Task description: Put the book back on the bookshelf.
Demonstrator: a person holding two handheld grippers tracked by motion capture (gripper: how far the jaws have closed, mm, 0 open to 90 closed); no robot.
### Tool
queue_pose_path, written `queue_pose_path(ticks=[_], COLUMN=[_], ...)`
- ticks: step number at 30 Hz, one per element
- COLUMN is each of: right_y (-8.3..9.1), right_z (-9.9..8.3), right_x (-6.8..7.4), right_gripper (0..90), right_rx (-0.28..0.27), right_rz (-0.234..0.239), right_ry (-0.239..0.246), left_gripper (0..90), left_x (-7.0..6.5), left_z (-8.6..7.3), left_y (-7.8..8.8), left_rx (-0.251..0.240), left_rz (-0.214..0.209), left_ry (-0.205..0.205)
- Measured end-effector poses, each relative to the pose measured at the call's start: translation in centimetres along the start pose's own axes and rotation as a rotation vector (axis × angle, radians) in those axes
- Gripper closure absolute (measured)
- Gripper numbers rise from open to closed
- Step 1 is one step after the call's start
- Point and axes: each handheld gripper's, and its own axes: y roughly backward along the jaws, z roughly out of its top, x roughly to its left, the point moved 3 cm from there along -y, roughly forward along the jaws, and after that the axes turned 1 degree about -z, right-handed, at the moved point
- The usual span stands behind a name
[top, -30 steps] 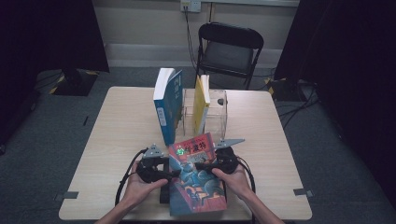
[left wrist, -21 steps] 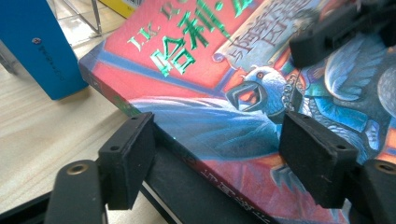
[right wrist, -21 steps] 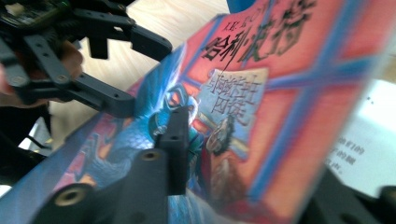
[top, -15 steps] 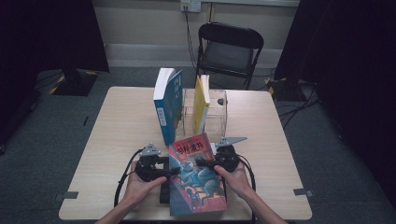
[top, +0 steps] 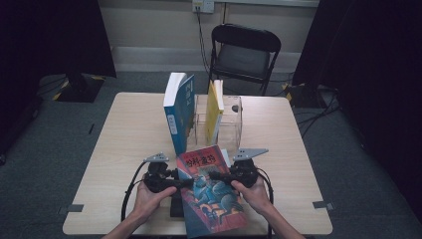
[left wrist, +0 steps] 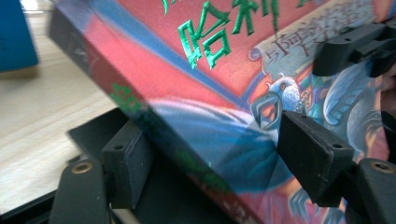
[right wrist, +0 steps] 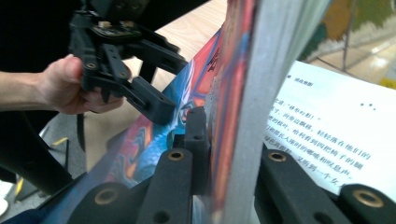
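A red and blue paperback (top: 209, 194) with green lettering is held between both grippers over the table's near edge. My left gripper (top: 185, 183) comes in from the left and is shut on its spine side. In the left gripper view (left wrist: 219, 158) one pad sits under the spine and the other on the cover (left wrist: 201, 70). My right gripper (top: 213, 175) reaches in from the right. Its jaws have just been closing and now pinch the front cover and a wad of pages (right wrist: 233, 154). A white printed page (right wrist: 327, 121) shows beside them.
A tall blue book (top: 178, 112) stands upright mid-table. A yellow book (top: 215, 112) leans in a clear acrylic holder (top: 231, 122) beside it. A black object (top: 176, 205) lies under the paperback. A folding chair (top: 246, 55) stands behind the table (top: 124, 144).
The right gripper has closed on the paperback's cover edge and risen a little with it. The left gripper has stayed in place.
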Motion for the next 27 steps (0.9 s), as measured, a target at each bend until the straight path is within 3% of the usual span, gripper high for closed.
queue_pose_path(ticks=[7,9,10,11,13,21,27], right_y=[0.7,0.7,0.7,0.7,0.7,0.7,1.4], right_z=[0.3,0.4,0.4,0.3,0.2,0.7,1.8], right_x=[0.5,0.7,0.5,0.3,0.0,0.3,0.2], right_gripper=[81.3,80.0,79.5,79.3,79.2,79.4,79.7], right_rx=[0.008,0.032,0.039,0.039,0.034,0.034,-0.002], right_rz=[-0.019,-0.055,-0.057,-0.047,-0.042,-0.069,-0.083], right_ry=[0.005,0.032,0.030,0.010,-0.010,-0.006,-0.019], left_gripper=[38.0,45.0,51.0,51.6,52.2,57.9,62.0], left_x=[-0.9,-1.8,-2.4,-2.8,-2.6,-1.9,-2.5], left_z=[0.6,0.9,1.1,1.3,1.3,2.0,3.8], left_y=[0.8,0.7,0.7,0.6,0.5,0.6,1.2], left_rx=[-0.035,-0.046,-0.055,-0.049,-0.047,-0.055,-0.075], left_rz=[0.011,0.002,0.018,0.044,0.031,-0.022,-0.018], left_ry=[-0.013,-0.065,-0.106,-0.119,-0.098,-0.025,-0.058])
